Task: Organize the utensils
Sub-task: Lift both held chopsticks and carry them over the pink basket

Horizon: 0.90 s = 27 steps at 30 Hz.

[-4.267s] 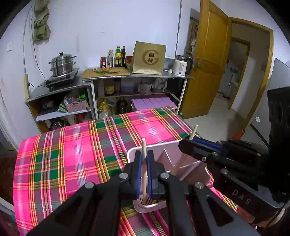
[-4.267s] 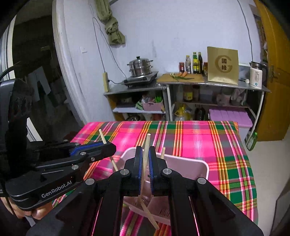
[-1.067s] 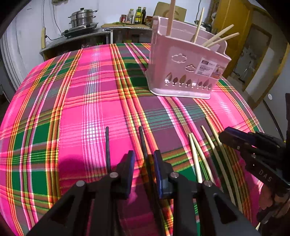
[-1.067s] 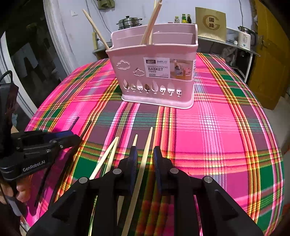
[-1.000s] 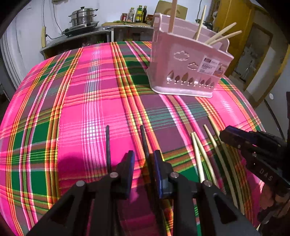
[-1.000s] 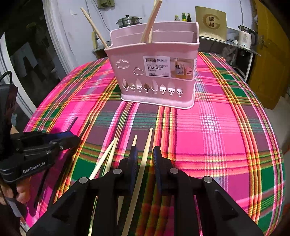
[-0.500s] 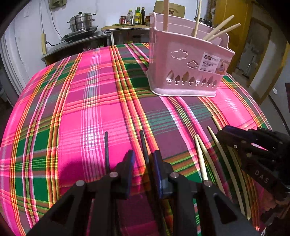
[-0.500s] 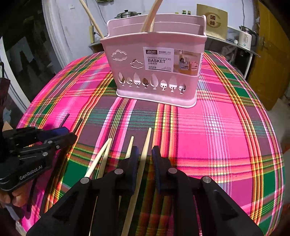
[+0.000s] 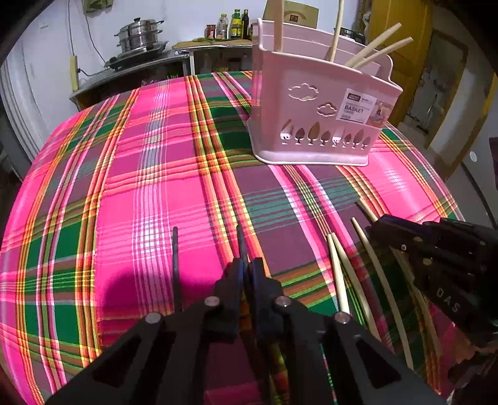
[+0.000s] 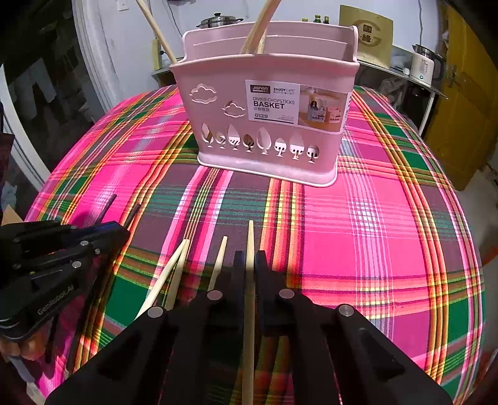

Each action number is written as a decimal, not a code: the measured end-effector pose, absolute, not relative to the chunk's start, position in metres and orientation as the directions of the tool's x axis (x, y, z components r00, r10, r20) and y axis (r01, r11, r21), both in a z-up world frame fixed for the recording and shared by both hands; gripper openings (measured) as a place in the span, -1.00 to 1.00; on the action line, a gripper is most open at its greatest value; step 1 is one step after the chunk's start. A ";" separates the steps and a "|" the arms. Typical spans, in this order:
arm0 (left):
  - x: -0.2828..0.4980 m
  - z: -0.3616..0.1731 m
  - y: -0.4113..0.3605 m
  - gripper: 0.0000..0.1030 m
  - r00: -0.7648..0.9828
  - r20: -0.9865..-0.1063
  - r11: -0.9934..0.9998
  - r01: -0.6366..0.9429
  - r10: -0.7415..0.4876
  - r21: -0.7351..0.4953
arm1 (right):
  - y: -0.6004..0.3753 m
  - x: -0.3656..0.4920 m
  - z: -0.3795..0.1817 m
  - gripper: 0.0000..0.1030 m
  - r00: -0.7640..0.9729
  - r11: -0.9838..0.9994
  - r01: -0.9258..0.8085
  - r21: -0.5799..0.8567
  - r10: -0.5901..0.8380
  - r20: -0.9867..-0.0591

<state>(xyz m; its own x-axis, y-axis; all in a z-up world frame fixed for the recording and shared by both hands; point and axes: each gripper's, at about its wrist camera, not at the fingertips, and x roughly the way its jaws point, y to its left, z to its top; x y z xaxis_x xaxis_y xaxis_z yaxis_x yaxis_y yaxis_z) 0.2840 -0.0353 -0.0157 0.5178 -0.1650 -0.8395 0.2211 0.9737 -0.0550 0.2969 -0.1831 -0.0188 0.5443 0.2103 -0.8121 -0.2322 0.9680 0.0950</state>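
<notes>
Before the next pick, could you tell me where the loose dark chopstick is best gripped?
Probably its near shaft, from above, jaws set across it: the loose dark chopstick lies flat on the tablecloth, pointing roughly toward the basket, with bare cloth on either side.

matt pink plastic basket (image 10: 267,124), woven tablecloth (image 10: 389,233)

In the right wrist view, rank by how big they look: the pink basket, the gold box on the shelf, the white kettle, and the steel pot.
1. pink basket, by far the largest
2. gold box
3. white kettle
4. steel pot, smallest, its lower part hidden behind the basket

The basket is nearest the camera, so this ranks apparent size only.
</notes>
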 end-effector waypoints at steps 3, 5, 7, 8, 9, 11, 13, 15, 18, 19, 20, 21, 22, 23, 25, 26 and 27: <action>0.283 -0.014 -0.033 -0.89 0.512 -0.840 0.973 0.218 -0.178 -0.074 | -0.187 0.295 -0.013 -0.89 0.553 0.965 -0.236 0.111 0.228 -0.802; 0.283 -0.010 -0.032 -0.89 0.516 -0.837 0.973 0.218 -0.183 -0.079 | -0.189 0.294 -0.006 -0.89 0.565 0.964 -0.239 0.119 0.237 -0.791; 0.281 -0.002 -0.031 -0.89 0.522 -0.830 0.971 0.220 -0.195 -0.090 | -0.191 0.292 0.002 -0.89 0.577 0.961 -0.243 0.128 0.250 -0.778; 0.280 0.003 -0.030 -0.89 0.530 -0.825 0.971 0.222 -0.199 -0.091 | -0.192 0.291 0.005 -0.89 0.582 0.961 -0.245 0.131 0.254 -0.773; 0.279 0.008 -0.030 -0.89 0.539 -0.818 0.970 0.225 -0.202 -0.091 | -0.193 0.290 0.009 -0.89 0.590 0.960 -0.246 0.133 0.257 -0.766; 0.276 0.021 -0.029 -0.89 0.555 -0.804 0.968 0.233 -0.215 -0.098 | -0.196 0.287 0.021 -0.89 0.608 0.958 -0.249 0.143 0.270 -0.747; 0.272 0.036 -0.028 -0.89 0.578 -0.785 0.966 0.239 -0.222 -0.097 | -0.196 0.282 0.030 -0.89 0.624 0.956 -0.253 0.149 0.279 -0.730; 0.268 0.049 -0.026 -0.90 0.598 -0.767 0.964 0.244 -0.232 -0.102 | -0.198 0.278 0.044 -0.88 0.645 0.954 -0.258 0.156 0.289 -0.708; 0.261 0.072 -0.023 -0.90 0.632 -0.734 0.962 0.250 -0.248 -0.111 | -0.199 0.272 0.061 -0.88 0.672 0.951 -0.265 0.159 0.300 -0.677; 0.258 0.080 -0.022 -0.90 0.644 -0.722 0.961 0.252 -0.253 -0.112 | -0.200 0.269 0.066 -0.88 0.680 0.950 -0.268 0.161 0.305 -0.667; 0.256 0.086 -0.020 -0.90 0.653 -0.712 0.960 0.255 -0.257 -0.113 | -0.201 0.267 0.071 -0.88 0.687 0.949 -0.270 0.162 0.308 -0.659; 0.254 0.093 -0.019 -0.90 0.664 -0.701 0.960 0.256 -0.260 -0.114 | -0.202 0.265 0.074 -0.88 0.692 0.948 -0.272 0.163 0.310 -0.652; 0.251 0.099 -0.017 -0.90 0.673 -0.692 0.960 0.256 -0.262 -0.114 | -0.202 0.262 0.079 -0.88 0.699 0.948 -0.274 0.163 0.312 -0.643; 0.249 0.104 -0.016 -0.90 0.681 -0.683 0.959 0.257 -0.265 -0.115 | -0.203 0.260 0.084 -0.88 0.706 0.947 -0.276 0.163 0.315 -0.635; 0.245 0.115 -0.015 -0.90 0.696 -0.666 0.959 0.260 -0.269 -0.116 | -0.205 0.255 0.090 -0.88 0.715 0.947 -0.279 0.157 0.314 -0.624; 0.242 0.119 -0.014 -0.90 0.702 -0.658 0.958 0.261 -0.272 -0.117 | -0.206 0.253 0.092 -0.88 0.718 0.947 -0.280 0.156 0.314 -0.620; 0.240 0.123 -0.014 -0.90 0.707 -0.652 0.958 0.262 -0.273 -0.116 | -0.207 0.252 0.094 -0.88 0.720 0.947 -0.280 0.158 0.316 -0.617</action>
